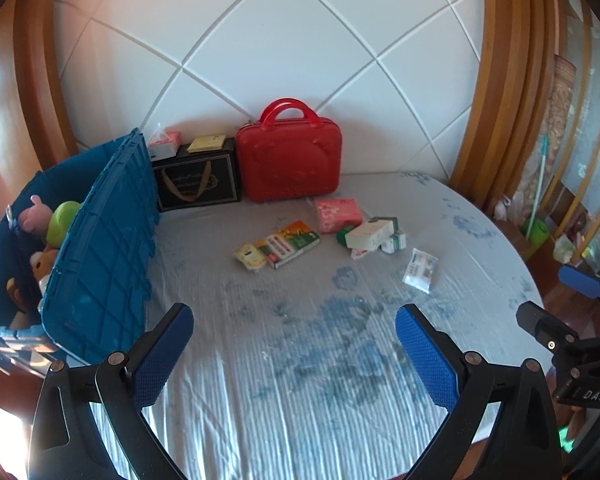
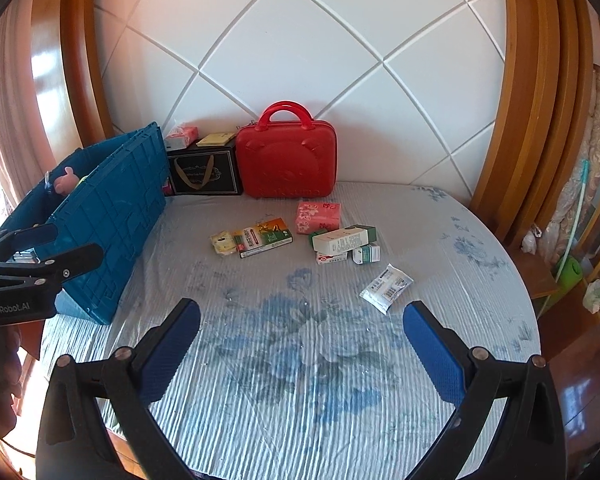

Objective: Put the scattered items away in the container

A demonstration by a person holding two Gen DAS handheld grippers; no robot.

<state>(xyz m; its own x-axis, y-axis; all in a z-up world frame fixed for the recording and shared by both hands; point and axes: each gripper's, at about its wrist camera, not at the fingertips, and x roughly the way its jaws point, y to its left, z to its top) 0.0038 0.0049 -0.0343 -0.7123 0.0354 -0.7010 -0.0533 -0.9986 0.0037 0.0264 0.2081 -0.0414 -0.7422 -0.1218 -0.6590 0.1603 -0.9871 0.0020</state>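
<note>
Scattered items lie mid-bed: a pink tissue pack [image 1: 337, 214] [image 2: 318, 216], a green-orange box [image 1: 293, 243] [image 2: 263, 237], a yellow packet [image 1: 251, 257] [image 2: 223, 243], a white-green carton [image 1: 371, 233] [image 2: 343, 238] over small boxes, and a clear sachet [image 1: 419, 270] [image 2: 386, 287]. A closed red case [image 1: 289, 157] [image 2: 286, 159] stands against the headboard. An open blue crate [image 1: 96, 236] [image 2: 112, 224] holding plush toys sits at the left. My left gripper [image 1: 294, 354] and right gripper [image 2: 302, 350] are both open and empty, hovering over the near bed, well short of the items.
A black gift box [image 1: 198, 178] [image 2: 205, 174] with a tissue box and yellow pad on top stands left of the red case. The bed's rounded edge [image 2: 516, 280] drops off at right, with a wooden frame and floor clutter beyond.
</note>
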